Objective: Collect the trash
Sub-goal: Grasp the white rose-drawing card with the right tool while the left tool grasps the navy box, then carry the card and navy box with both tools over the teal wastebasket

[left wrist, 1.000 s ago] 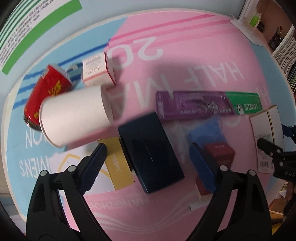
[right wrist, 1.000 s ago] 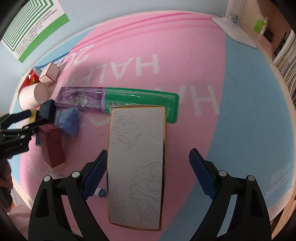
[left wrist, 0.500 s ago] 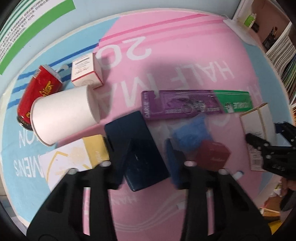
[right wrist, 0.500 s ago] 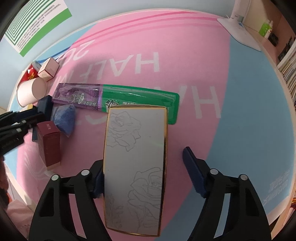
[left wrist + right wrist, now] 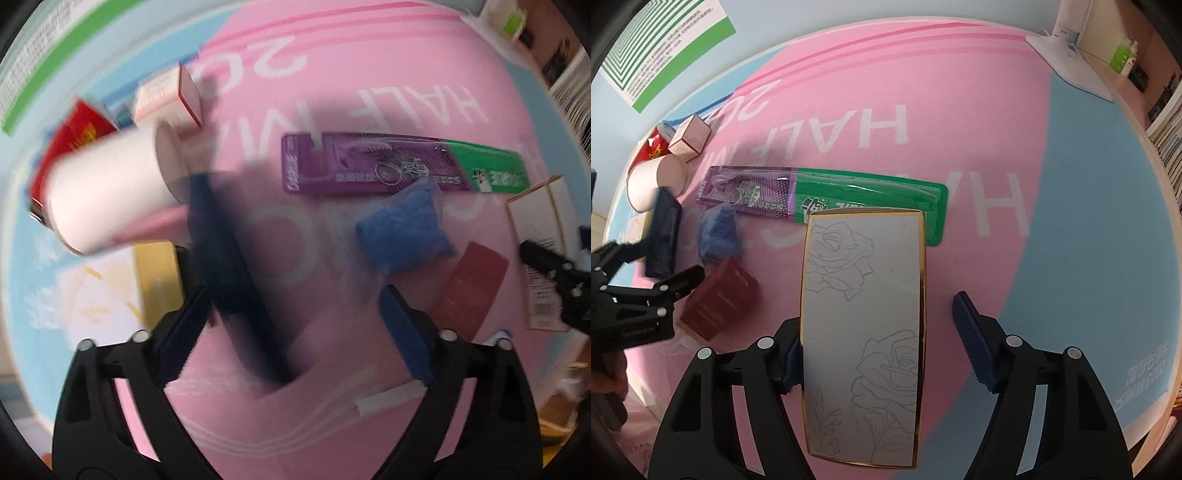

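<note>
My left gripper [image 5: 295, 325] is open over the pink mat. A dark navy box [image 5: 236, 280] stands tilted and blurred against its left finger [image 5: 181, 325], not clamped. The navy box [image 5: 663, 236] and left gripper [image 5: 657, 280] also show in the right wrist view. My right gripper [image 5: 882, 347] is open around a white rose-print box [image 5: 864, 325]; its left finger touches the box, the right finger stands apart. A blue crumpled wad [image 5: 402, 229], a maroon box [image 5: 469, 288] and a purple-green toothbrush pack [image 5: 399, 166] lie nearby.
A white paper cup [image 5: 110, 195], red can [image 5: 74, 136], pink-white carton [image 5: 170, 96] and yellow-white box [image 5: 122, 291] lie at the left. A white pen-like stick [image 5: 391, 398] lies near the front. The table edge runs at the right [image 5: 1145, 147].
The left gripper closed in around the navy box, then opened wide; the navy box tipped up on edge and is blurred. The right gripper's left finger moved in against the rose-print box.
</note>
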Motion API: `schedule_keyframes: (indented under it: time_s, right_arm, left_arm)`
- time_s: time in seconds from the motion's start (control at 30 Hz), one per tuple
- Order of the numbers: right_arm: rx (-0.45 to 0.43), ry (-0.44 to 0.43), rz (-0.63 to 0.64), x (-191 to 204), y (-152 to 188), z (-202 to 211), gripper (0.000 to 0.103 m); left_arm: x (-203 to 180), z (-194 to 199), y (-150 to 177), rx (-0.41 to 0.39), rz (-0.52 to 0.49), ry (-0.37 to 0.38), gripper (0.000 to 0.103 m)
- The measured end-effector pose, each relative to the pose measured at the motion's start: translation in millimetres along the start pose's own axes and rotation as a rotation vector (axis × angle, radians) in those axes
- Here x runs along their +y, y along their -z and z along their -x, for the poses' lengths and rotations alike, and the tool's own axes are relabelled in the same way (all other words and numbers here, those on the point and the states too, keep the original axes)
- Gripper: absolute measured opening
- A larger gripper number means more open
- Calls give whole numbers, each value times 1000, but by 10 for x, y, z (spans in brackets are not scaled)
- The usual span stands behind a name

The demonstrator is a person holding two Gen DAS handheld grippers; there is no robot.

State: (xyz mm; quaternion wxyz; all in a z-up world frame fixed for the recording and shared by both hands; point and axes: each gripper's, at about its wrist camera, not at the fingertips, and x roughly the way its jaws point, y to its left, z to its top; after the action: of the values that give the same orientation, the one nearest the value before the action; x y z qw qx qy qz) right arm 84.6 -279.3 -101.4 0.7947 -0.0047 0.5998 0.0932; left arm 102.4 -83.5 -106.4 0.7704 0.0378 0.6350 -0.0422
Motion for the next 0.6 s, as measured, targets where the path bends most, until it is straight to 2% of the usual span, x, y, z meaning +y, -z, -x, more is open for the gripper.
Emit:
schedule_keyframes:
  time_s: [0.17, 0.27, 0.33, 0.37, 0.4, 0.43, 0.53, 0.6]
  right_arm:
    - [7, 5, 14, 2, -8, -3, 72]
    - [9, 3, 8, -3, -29, -10, 69]
    - [7, -1, 12, 5, -37, -5, 62]
    - [6, -2, 16, 16, -45, -4, 53]
    - [2, 1, 21, 30, -48, 5, 51]
    - [0, 7, 25, 42, -50, 6, 50]
    - [-3, -3, 23, 51, -44, 32, 49]
    - [-13, 3, 24, 54, -29, 79, 49]
  left_arm:
    - [23, -50, -56, -4, 4, 16, 83]
    - [84, -45, -78, -7, 5, 23, 77]
    - [172, -23, -114, -24, 16, 21, 59]
    - [198, -10, -122, -27, 23, 21, 53]
    - [251, 2, -151, -33, 33, 23, 35]
    - [319, 8, -177, -37, 47, 39, 24]
    - [473, 5, -205, -32, 63, 88, 20]
    - [482, 50, -153, -39, 46, 88, 20]
